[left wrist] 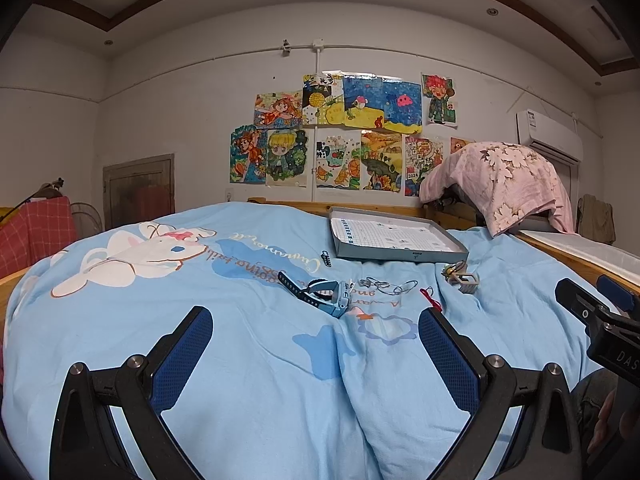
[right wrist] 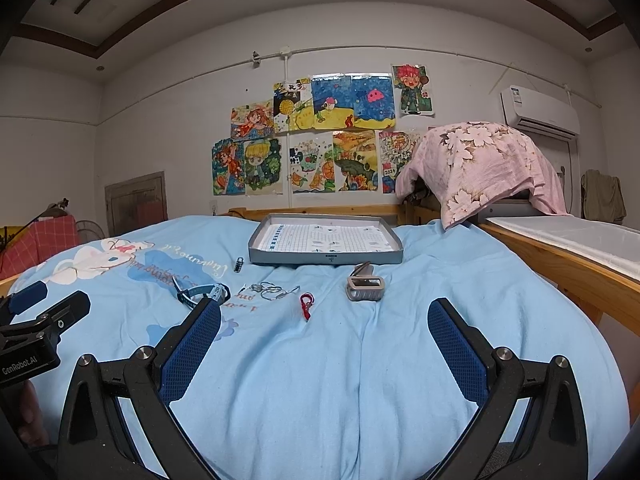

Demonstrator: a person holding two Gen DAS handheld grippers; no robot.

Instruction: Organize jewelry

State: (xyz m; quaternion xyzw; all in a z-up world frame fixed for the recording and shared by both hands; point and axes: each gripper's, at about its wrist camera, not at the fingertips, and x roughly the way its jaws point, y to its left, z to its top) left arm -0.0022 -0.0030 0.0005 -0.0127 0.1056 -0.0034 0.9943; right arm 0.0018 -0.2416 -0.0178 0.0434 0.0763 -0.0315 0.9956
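Blue-padded fingers of the left gripper point(left wrist: 316, 328) stand spread wide apart in the left wrist view, released and grasping nothing, held low and level over the light blue bedspread point(left wrist: 260, 380). Ahead of the gap between the fingers lies a blue watch point(left wrist: 326, 294) with a dark strap. Just to its right lie silver wire rings point(left wrist: 386, 285), then a small red clasp point(left wrist: 430, 295) close beyond the right fingertip. A grey rectangular buckle piece point(left wrist: 466, 280) lies further right. Beyond all of these sits a shallow grey tray point(left wrist: 396, 255) lined with printed paper; a small dark clip point(left wrist: 326, 258) lies left of it. The right gripper appears at the right edge of this view.

In the right wrist view, the right gripper point(right wrist: 324, 320) is likewise released, fingers wide apart, empty, level above the bedspread. The red clasp lies just ahead of the gap, left of centre. The watch sits touching or just behind the left fingertip; which cannot be told. The rings lie between watch and clasp. The buckle piece lies ahead, the tray straight beyond it.
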